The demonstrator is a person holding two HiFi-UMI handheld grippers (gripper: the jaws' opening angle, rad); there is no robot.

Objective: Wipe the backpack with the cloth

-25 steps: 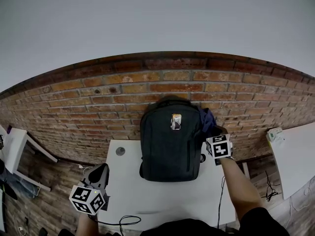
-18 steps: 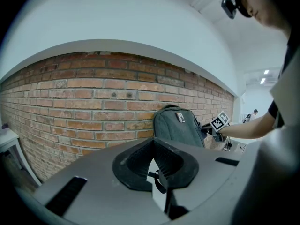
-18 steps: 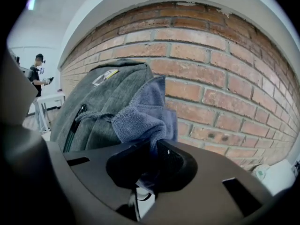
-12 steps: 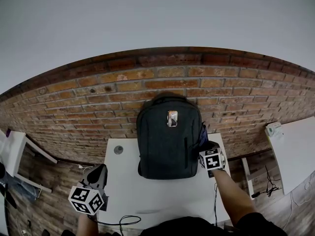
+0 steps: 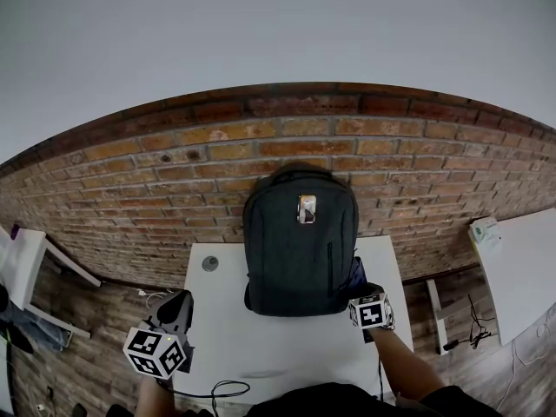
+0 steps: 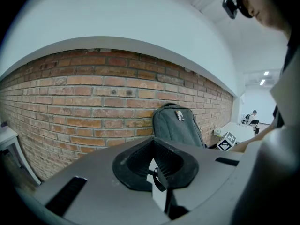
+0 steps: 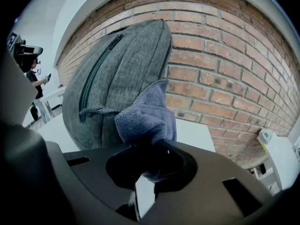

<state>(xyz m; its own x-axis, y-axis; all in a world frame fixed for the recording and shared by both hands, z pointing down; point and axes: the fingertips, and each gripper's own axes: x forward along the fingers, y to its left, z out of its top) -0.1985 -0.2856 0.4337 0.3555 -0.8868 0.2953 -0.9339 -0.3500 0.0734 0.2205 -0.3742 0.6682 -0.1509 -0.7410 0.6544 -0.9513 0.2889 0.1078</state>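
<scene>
While the backpack stood upright at the twelve o'clock edge of the white table, its back against the brick wall, the right gripper sat at the bag's four o'clock, by its lower corner. Its jaws were clamped on a bluish cloth, and the bunched cloth lay against the bag's grey side panel, beside the zip. The left gripper hung at the backpack's eight o'clock, near the table's eight o'clock edge and well apart from the bag. Its jaws were drawn together with nothing between them.
</scene>
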